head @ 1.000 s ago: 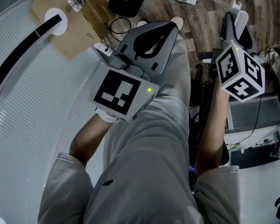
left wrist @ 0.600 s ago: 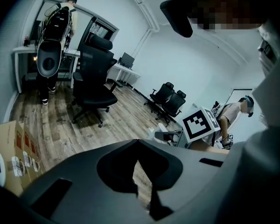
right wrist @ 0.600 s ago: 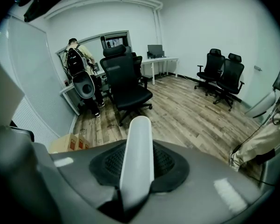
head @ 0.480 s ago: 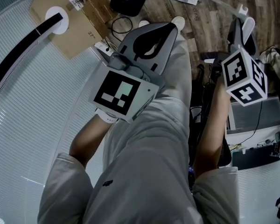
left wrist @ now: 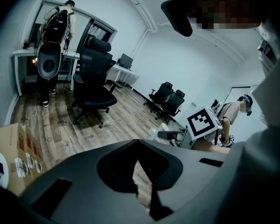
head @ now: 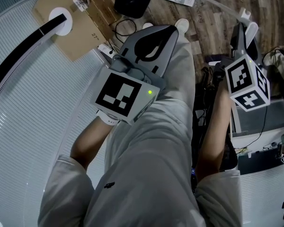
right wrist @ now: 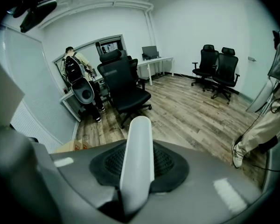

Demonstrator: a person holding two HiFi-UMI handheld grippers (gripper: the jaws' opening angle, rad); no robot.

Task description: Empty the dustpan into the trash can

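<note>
Right gripper view: right gripper (right wrist: 135, 171), jaws just closed in and now clamped on the white handle (right wrist: 137, 157), judged to be the dustpan's, with the pan itself unseen, so the carry looks ready to start. Left gripper (head: 169, 30): jaws together, empty. Room: floor (head: 213, 27) open ahead toward a black bin (head: 132, 0), possibly the trash can; cables (head: 206, 112) crowd the right gripper's inner side, just beside the leg (head: 175, 108)
</note>
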